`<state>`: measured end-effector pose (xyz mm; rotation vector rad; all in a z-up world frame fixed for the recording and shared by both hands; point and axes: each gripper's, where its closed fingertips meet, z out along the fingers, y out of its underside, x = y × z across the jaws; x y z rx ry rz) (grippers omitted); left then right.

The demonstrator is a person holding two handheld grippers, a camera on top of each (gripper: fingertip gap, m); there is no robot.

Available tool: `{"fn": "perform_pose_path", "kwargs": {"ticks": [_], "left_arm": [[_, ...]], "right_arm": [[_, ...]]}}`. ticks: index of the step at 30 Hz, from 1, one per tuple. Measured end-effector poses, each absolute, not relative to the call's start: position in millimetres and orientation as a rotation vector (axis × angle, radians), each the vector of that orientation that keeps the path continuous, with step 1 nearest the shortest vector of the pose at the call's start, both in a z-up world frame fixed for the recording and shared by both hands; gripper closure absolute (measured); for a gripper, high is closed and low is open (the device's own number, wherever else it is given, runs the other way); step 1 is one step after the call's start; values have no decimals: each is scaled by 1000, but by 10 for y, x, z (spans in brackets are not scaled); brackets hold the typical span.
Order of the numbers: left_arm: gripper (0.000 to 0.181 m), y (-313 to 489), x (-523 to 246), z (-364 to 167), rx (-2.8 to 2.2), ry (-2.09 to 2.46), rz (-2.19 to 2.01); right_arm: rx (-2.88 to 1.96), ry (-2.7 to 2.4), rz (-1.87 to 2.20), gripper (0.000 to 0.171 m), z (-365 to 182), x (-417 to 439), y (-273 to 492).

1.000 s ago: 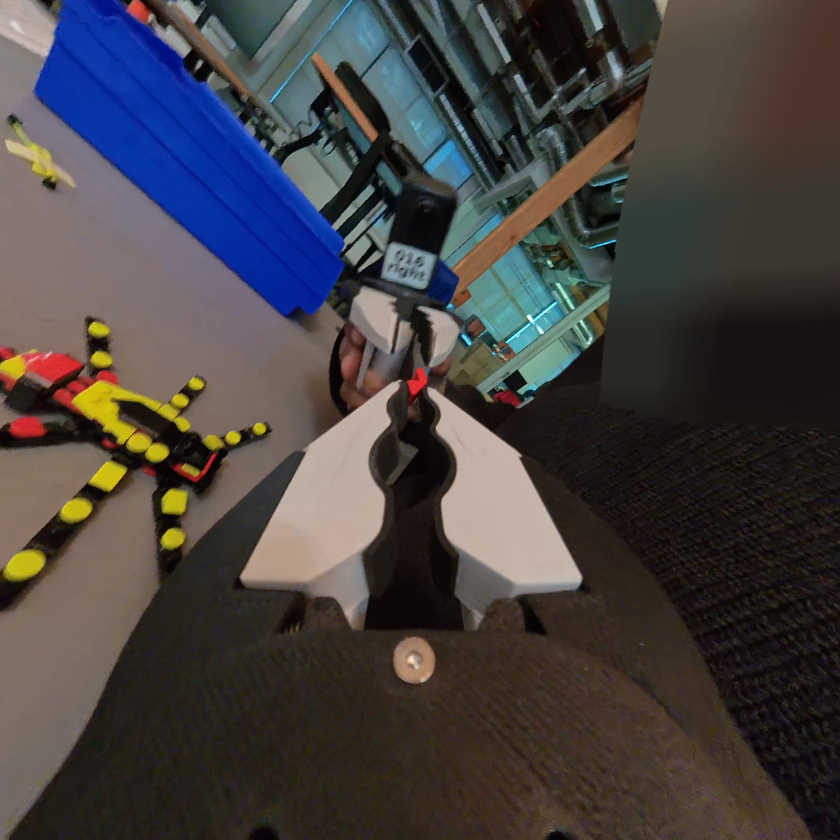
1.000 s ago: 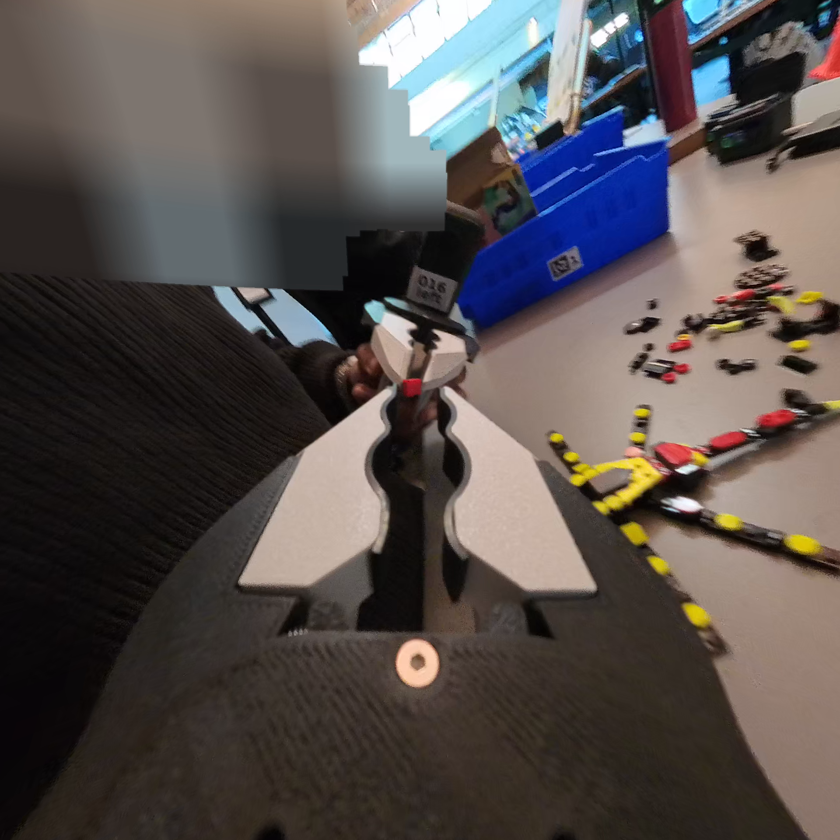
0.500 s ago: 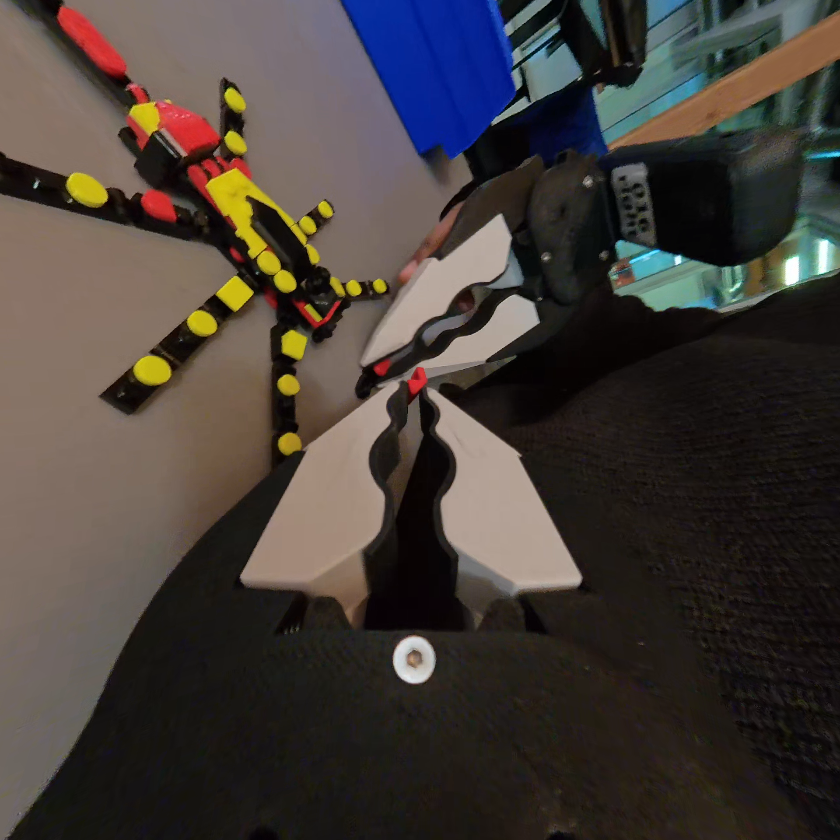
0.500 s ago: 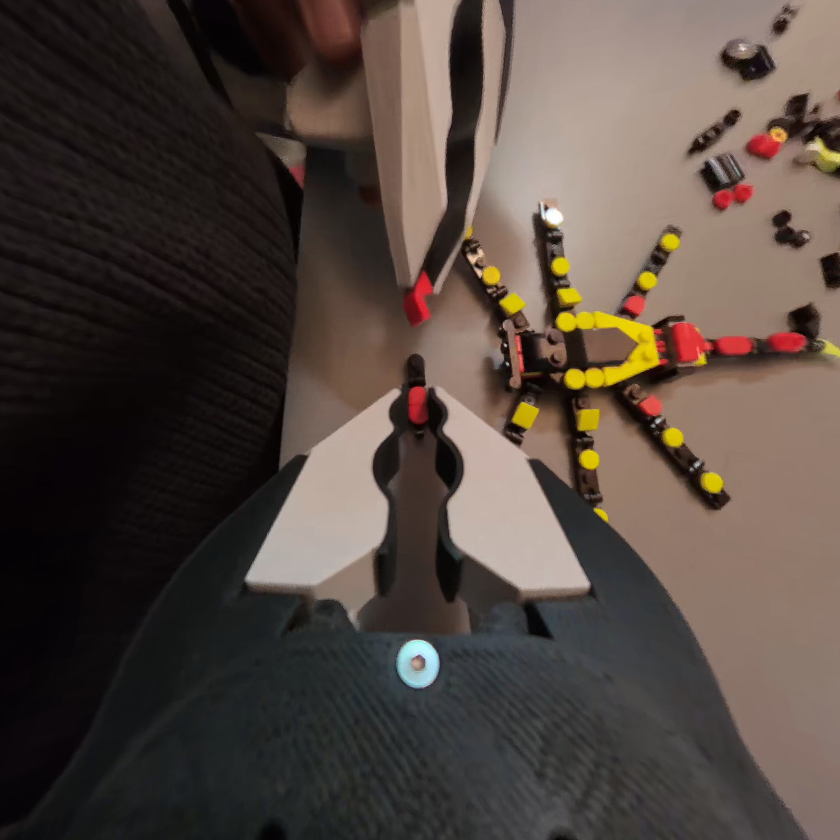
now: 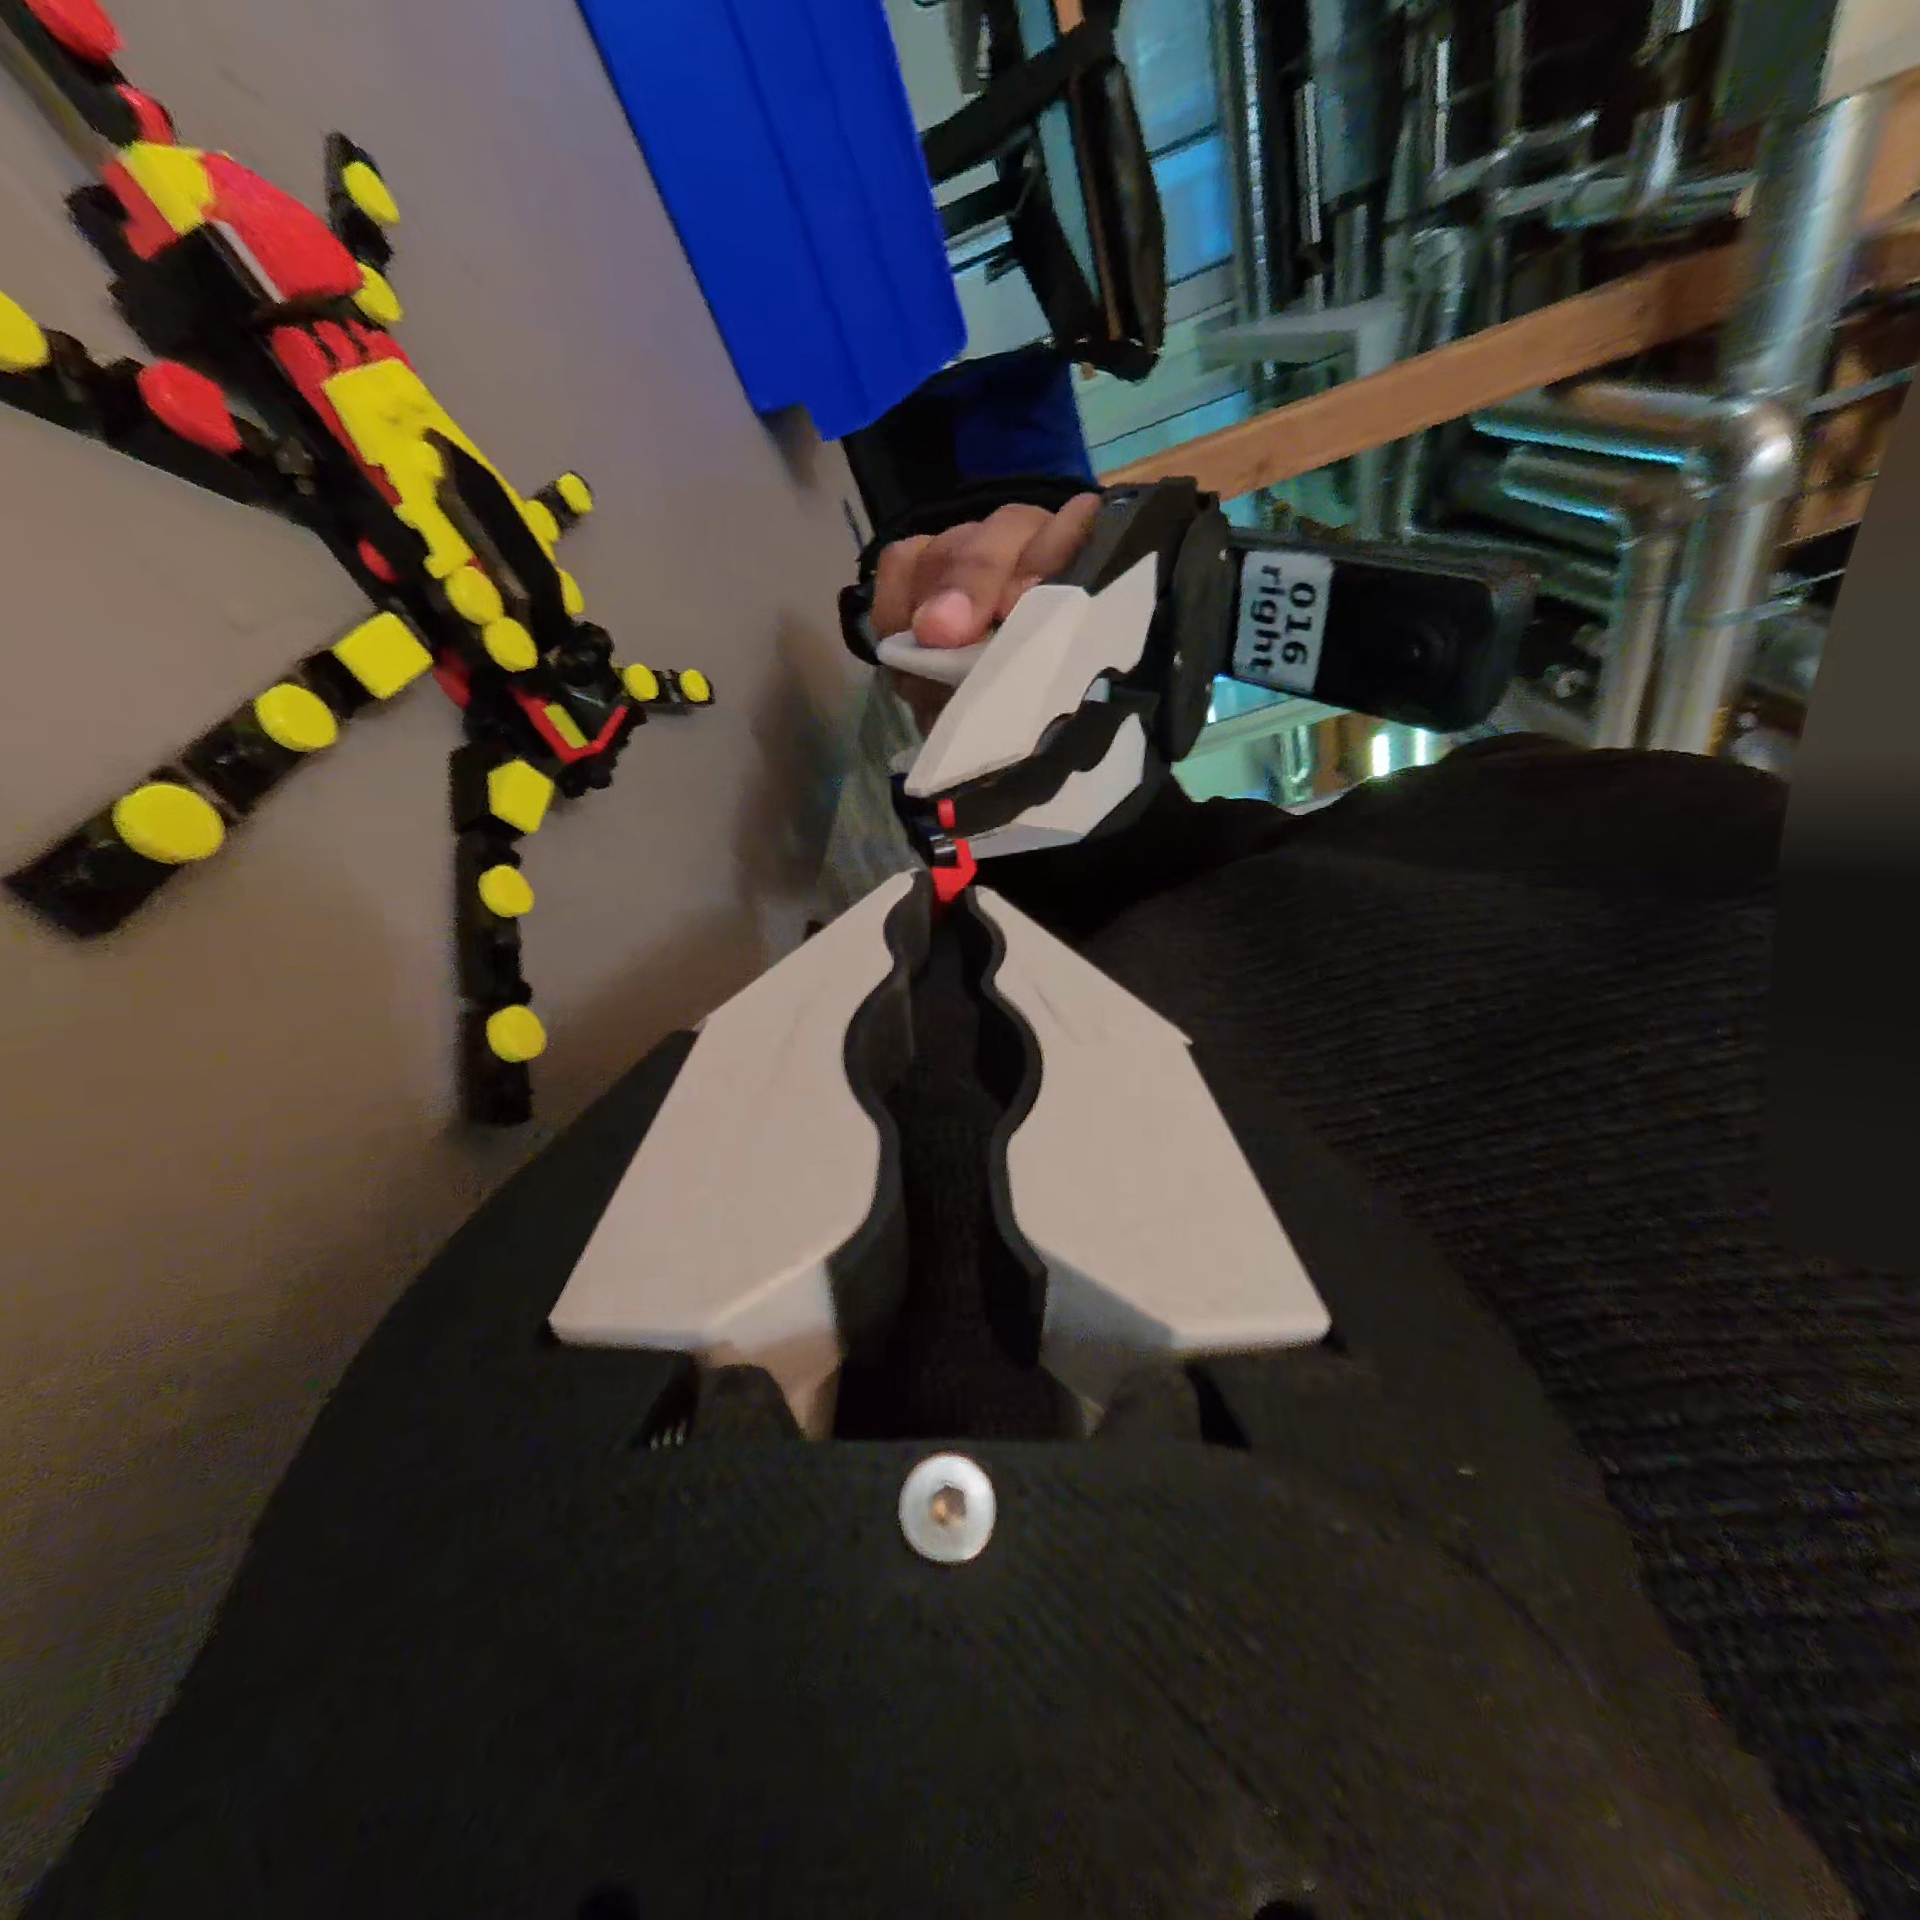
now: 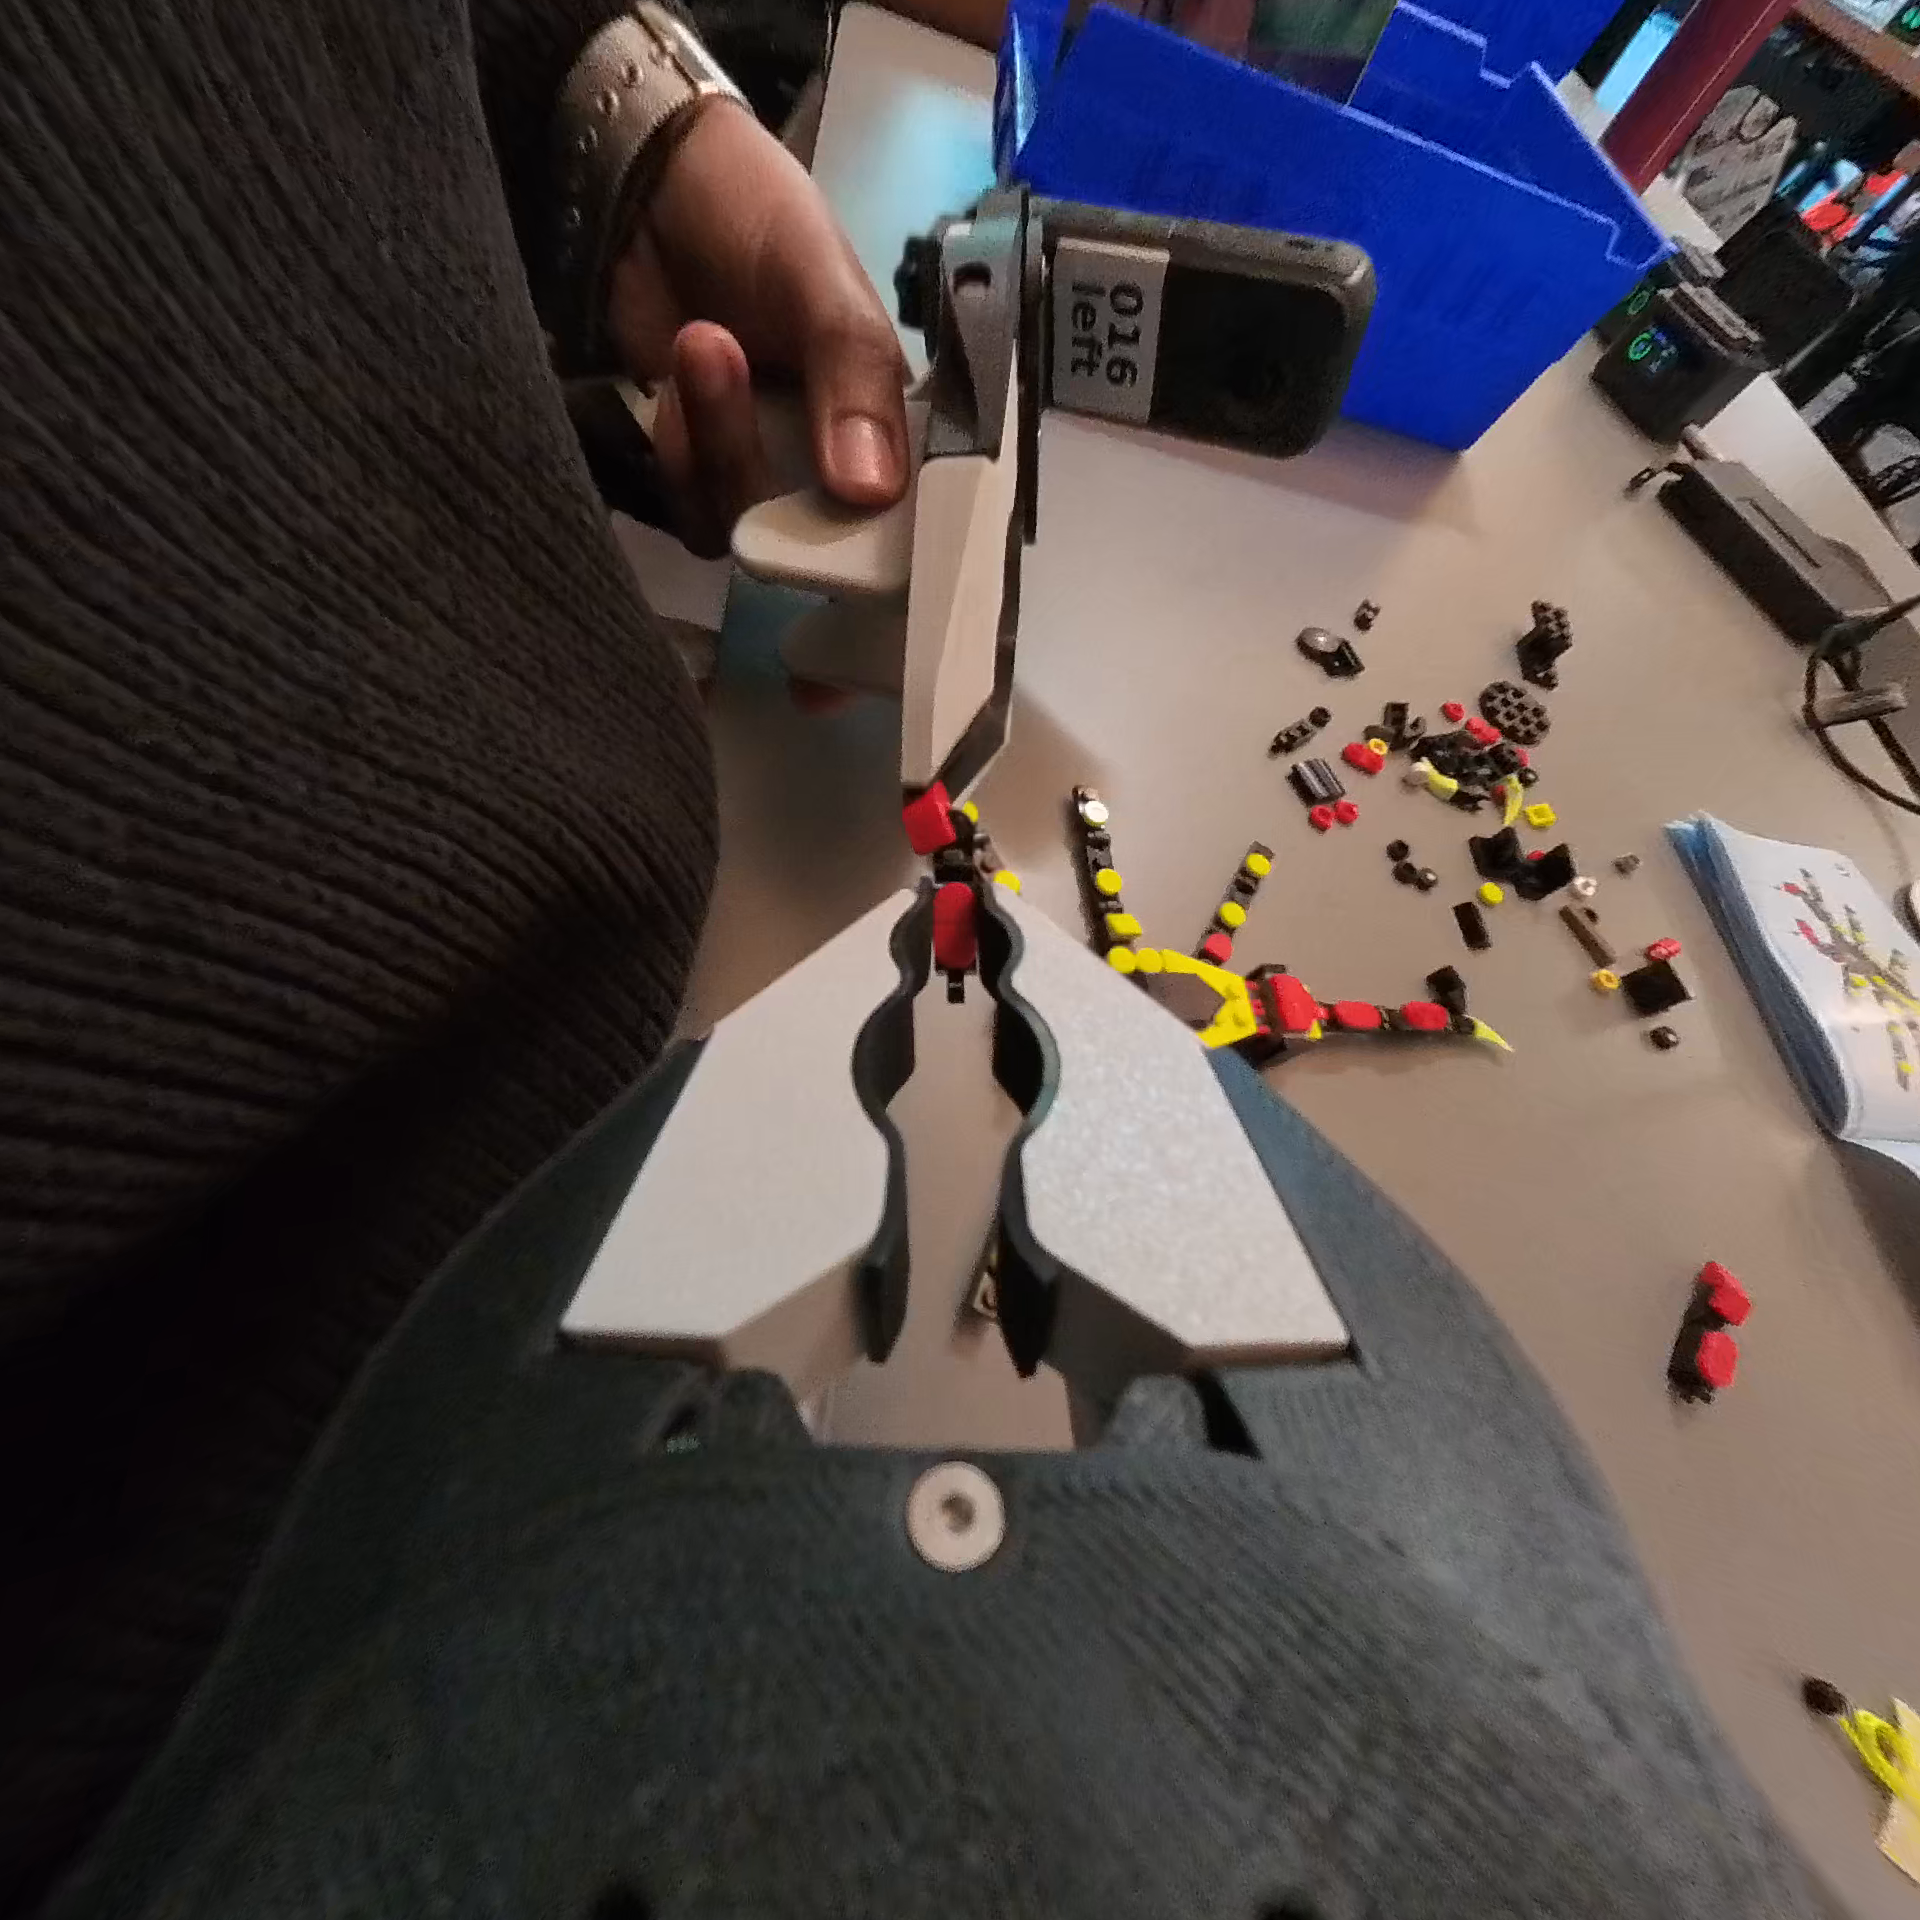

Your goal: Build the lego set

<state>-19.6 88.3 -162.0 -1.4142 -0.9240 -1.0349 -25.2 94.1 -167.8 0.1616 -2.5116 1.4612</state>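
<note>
My left gripper (image 5: pixel 943 896) is shut on a small red piece (image 5: pixel 948 879). My right gripper (image 6: pixel 951 914) is shut on a small red and black piece (image 6: pixel 954 930). Both are held in the air in front of the person's dark sweater. The two tips meet at an angle and the two pieces touch. The right gripper (image 5: pixel 940 821) shows in the left wrist view, and the left gripper (image 6: pixel 935 805) with its red piece (image 6: pixel 928 818) shows in the right wrist view. The spider-like black, yellow and red model (image 5: pixel 416 499) lies on the grey table (image 6: pixel 1455 1247), also in the right wrist view (image 6: pixel 1278 1003).
Several loose black, red and yellow pieces (image 6: pixel 1455 769) lie beyond the model. A small red and black sub-assembly (image 6: pixel 1709 1340) lies to the right. An instruction booklet (image 6: pixel 1829 966) is at the right edge. Blue bins (image 6: pixel 1351 208) stand at the back, also in the left view (image 5: pixel 790 208). The tips of both grippers are at nearly the same place.
Half a second ago the two tips were slightly apart. They have come together, and the two small pieces now touch. Both cameras have tilted.
</note>
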Motion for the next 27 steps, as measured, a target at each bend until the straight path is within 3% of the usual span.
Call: {"fn": "perform_pose_path", "kwargs": {"ticks": [27], "left_arm": [[181, 951, -114, -1713, -1423, -1010, -1172]], "right_arm": [[365, -2546, 1397, 165, -1743, -114, 1012]]}}
